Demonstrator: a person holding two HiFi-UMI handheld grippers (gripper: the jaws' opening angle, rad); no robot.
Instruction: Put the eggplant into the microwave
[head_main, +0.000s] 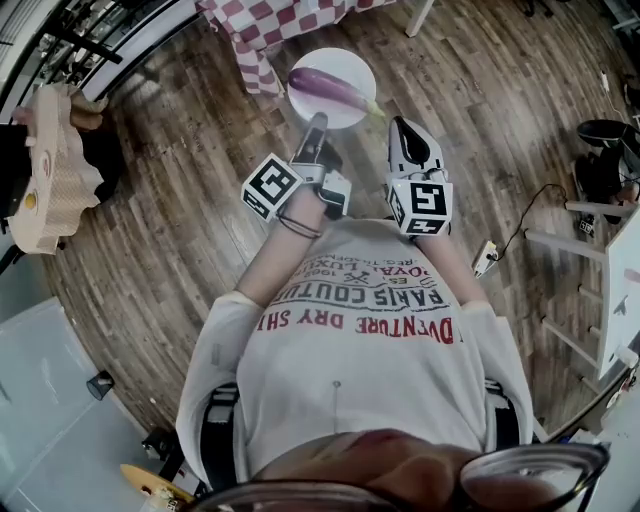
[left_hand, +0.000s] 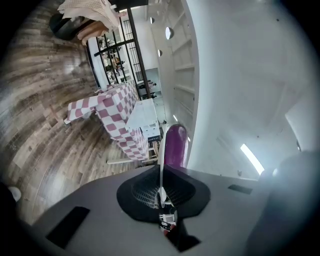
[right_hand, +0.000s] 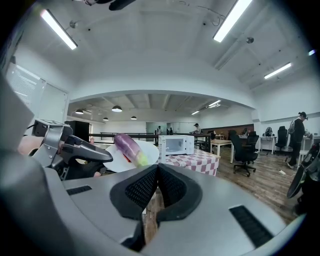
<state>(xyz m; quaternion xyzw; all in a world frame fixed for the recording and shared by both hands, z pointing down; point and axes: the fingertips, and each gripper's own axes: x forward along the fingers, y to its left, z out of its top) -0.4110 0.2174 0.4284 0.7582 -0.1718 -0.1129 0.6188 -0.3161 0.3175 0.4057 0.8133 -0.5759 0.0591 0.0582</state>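
- While the eggplant (head_main: 330, 88) lies across the white plate (head_main: 338, 62), the left gripper (head_main: 315, 128) carries both. Its jaws are clamped on the near rim, and the plate's thin edge stands between the pads.
- Right gripper (head_main: 400, 128): just beside the left one, with its jaws pressed together on nothing.
- Step in hand, as judged: carrying the loaded plate toward the microwave (right_hand: 176, 145). It stands well apart, on the table (right_hand: 195, 161) with the red-and-white checked cloth.
- Doing it well, part one: the plate is held at one rim only, so it should stay level. The eggplant is round and smooth and would likely roll off at a tilt or a jolt.
- Doing it well, part two: the free right gripper is the natural one for the microwave door. The door looks closed, though it is too small in view to be sure. That gripper could also steady the far rim if the plate sags.
- Surface: nothing but the grip supports the plate, and below it is a wood-plank floor (head_main: 150, 230).
- Room: a large open hall under strip lights (right_hand: 232, 17). Beyond the table are desks and an office chair (right_hand: 244, 150), with a person (right_hand: 299, 131) standing at the far right.
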